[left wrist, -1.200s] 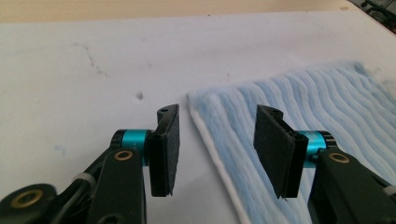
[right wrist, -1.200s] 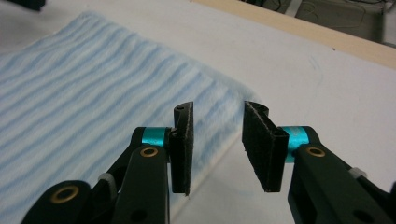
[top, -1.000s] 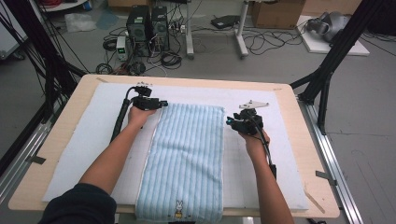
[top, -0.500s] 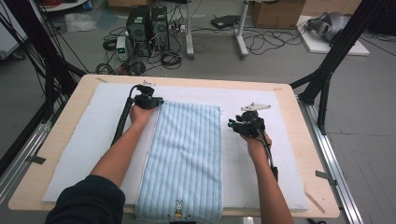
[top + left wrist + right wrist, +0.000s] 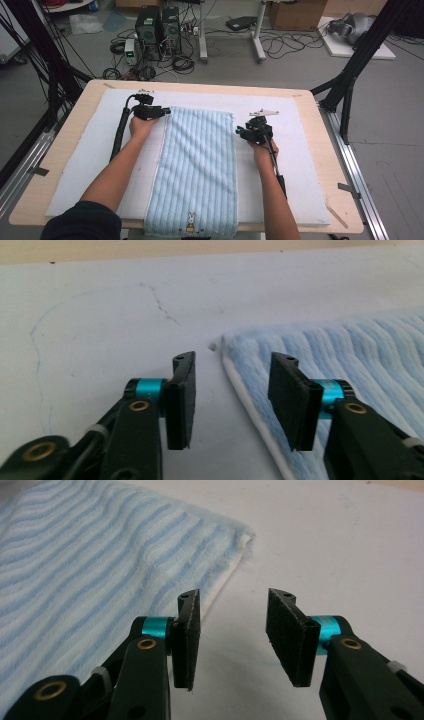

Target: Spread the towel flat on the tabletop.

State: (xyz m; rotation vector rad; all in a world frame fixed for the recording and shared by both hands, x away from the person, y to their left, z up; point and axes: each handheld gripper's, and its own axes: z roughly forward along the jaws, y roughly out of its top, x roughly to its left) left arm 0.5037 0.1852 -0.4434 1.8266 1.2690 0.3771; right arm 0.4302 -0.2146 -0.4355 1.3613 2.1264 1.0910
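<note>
Blue striped towel [image 5: 197,165] flat on white mat [image 5: 80,165]. Left gripper [image 5: 230,390] just opened, straddling its corner edge unclenched. Right gripper [image 5: 232,630] released beside far corner, widening.

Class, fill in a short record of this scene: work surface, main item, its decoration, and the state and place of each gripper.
surface: wooden table under a white mat
main item: blue striped towel, lying flat
decoration: rabbit motif at near hem
left gripper: open, straddling the towel's far left edge
right gripper: open, at the towel's far right corner, nothing held
</note>
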